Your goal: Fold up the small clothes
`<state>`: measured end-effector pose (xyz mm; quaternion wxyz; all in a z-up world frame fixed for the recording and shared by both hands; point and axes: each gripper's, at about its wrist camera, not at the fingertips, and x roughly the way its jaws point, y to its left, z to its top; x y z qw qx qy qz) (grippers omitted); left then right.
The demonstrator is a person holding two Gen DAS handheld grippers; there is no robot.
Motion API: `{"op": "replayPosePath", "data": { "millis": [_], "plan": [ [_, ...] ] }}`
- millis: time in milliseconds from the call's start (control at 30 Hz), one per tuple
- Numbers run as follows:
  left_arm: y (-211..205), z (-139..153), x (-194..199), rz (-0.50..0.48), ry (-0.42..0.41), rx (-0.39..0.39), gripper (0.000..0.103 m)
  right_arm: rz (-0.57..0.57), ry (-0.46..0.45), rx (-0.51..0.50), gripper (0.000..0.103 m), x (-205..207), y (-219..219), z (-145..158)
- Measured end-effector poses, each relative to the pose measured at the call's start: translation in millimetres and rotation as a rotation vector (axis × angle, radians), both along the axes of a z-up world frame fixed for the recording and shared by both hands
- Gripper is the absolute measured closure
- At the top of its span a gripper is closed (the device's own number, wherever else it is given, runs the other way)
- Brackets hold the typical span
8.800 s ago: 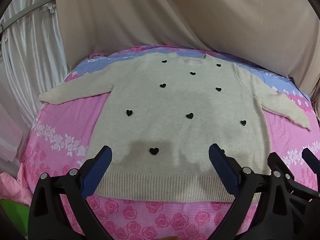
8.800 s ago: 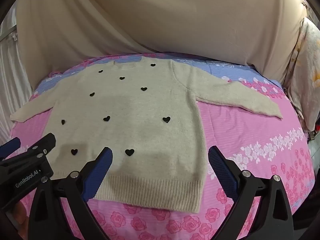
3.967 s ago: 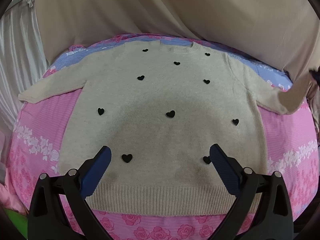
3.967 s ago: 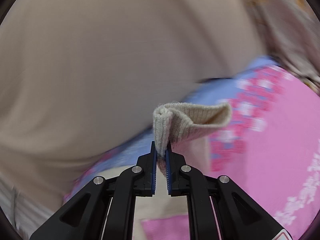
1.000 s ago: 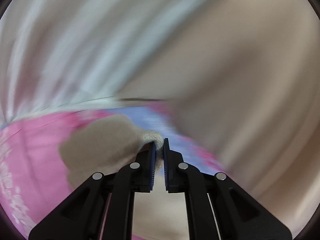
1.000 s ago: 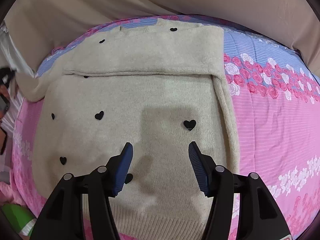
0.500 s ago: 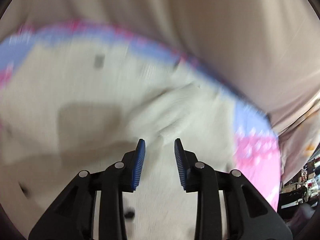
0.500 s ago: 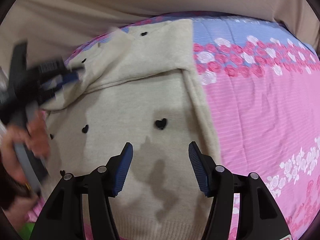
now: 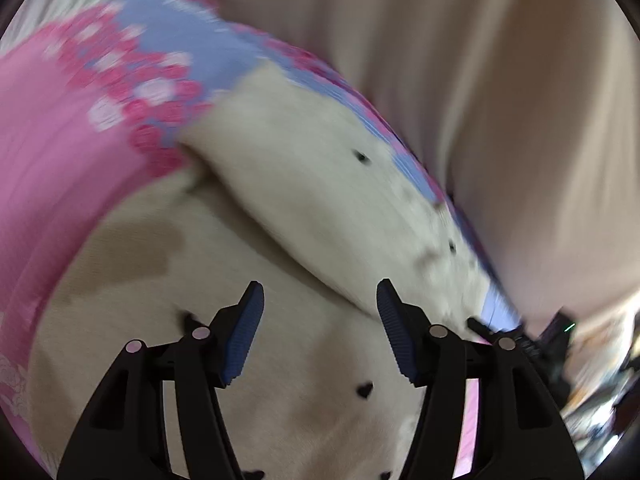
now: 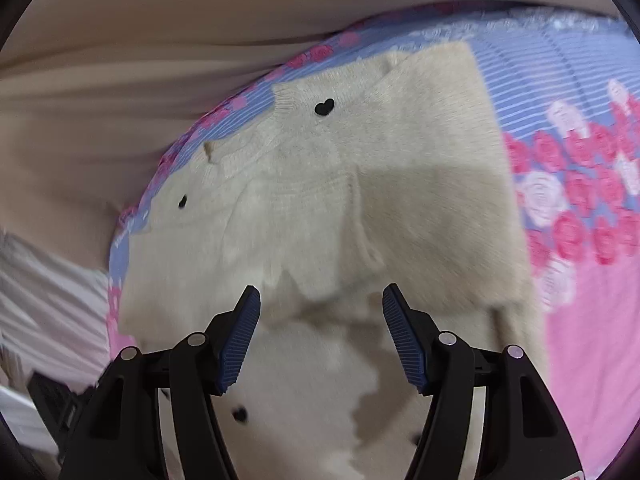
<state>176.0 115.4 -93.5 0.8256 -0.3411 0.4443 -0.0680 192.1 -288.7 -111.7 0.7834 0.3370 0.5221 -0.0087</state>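
Note:
A cream knit sweater (image 10: 304,216) with small black hearts lies flat on the pink bedspread (image 10: 580,320), both sleeves folded across its chest. In the right wrist view the two sleeve ends overlap just beyond my right gripper (image 10: 320,336), whose jaws are opening with nothing between them. In the blurred left wrist view the folded left sleeve (image 9: 320,208) crosses the sweater (image 9: 200,272) ahead of my left gripper (image 9: 318,330); its jaws are opening too, empty, hovering over the sweater's body.
A beige curtain (image 10: 120,60) hangs behind the bed. The bedspread has a blue striped band with roses (image 10: 560,92) past the collar. The other gripper's black frame (image 9: 556,336) shows at the right edge of the left wrist view.
My left gripper let go of the left sleeve cuff after carrying it across the chest, then dropped toward the sweater. My right gripper moved in toward the overlapped sleeves.

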Motion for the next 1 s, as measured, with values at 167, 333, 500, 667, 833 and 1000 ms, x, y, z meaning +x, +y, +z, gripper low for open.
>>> {"op": "replayPosePath", "data": {
  "millis": [167, 333, 500, 667, 833, 1000],
  "plan": [
    [42.1, -6.7, 20.2, 0.111, 0.032, -0.09, 0.046, -0.008, -0.001, 0.044, 0.094, 23.5, 11.7, -6.5],
    [56.2, -7.2, 43.3, 0.158, 0.011, -0.229, 0.046, -0.001, -0.264, -0.018, 0.094, 17.8, 3.9, 78.9],
    [49.5, -41.0, 73.4, 0.193, 0.095, -0.449, 0.046, -0.046, -0.248, -0.099, 0.094, 12.4, -35.6, 87.1],
    [49.0, -65.0, 86.1, 0.303, 0.133, -0.597, 0.062, -0.024, -0.228, -0.112, 0.094, 14.5, -46.5, 85.9],
    [55.1, -40.9, 89.4, 0.288, 0.068, -0.449, 0.085, -0.042, -0.219, -0.146, 0.094, 3.9, -54.3, 80.7],
    [53.8, -60.3, 85.6, 0.296, 0.154, -0.336, 0.094, -0.072, -0.019, -0.136, 0.095, -7.2, -71.3, 0.8]
  ]
}}
